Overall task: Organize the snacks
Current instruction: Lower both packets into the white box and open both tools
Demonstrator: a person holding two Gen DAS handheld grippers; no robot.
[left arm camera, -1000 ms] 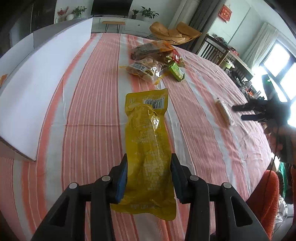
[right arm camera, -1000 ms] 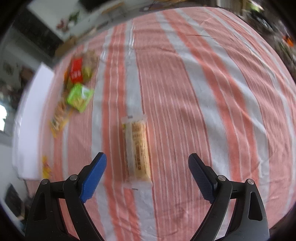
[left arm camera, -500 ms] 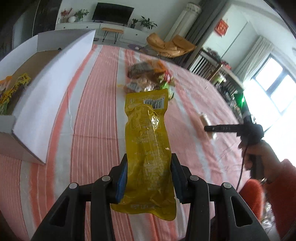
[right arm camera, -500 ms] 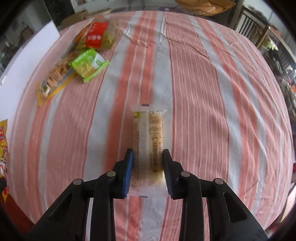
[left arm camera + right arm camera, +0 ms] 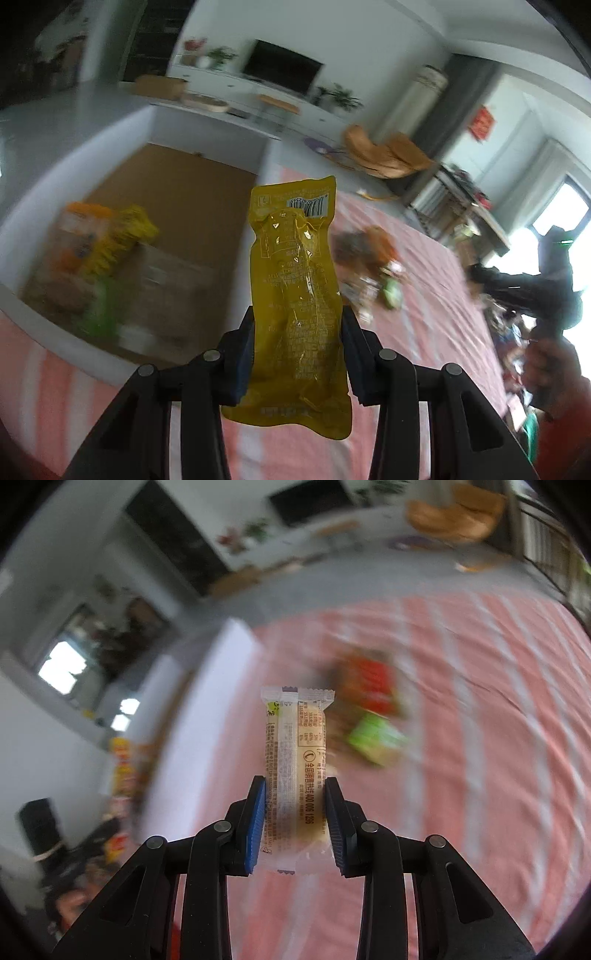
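Note:
My left gripper (image 5: pixel 297 350) is shut on a long yellow snack pouch (image 5: pixel 295 291), held up in the air above the striped table. Behind the pouch stands an open white cardboard box (image 5: pixel 207 122) with several snack packs (image 5: pixel 99 251) inside. My right gripper (image 5: pixel 295 819) is shut on a pale wrapped snack bar (image 5: pixel 295 760), lifted off the tablecloth. In the left wrist view the right gripper (image 5: pixel 524 284) shows at the right edge, held by a hand (image 5: pixel 554 369). A blurred pile of snacks (image 5: pixel 369 709) lies on the table beyond the bar.
The table wears a pink and white striped cloth (image 5: pixel 480 775). The white box wall (image 5: pixel 221 701) runs along the left in the right wrist view. Remaining snacks (image 5: pixel 369 266) lie mid-table. Chairs (image 5: pixel 461 199) and a TV cabinet (image 5: pixel 258 88) stand behind.
The right gripper closed on the snack bar and lifted it off the table. Both grippers rose and swung toward the white box, whose inside has come into view. The left keeps its pouch.

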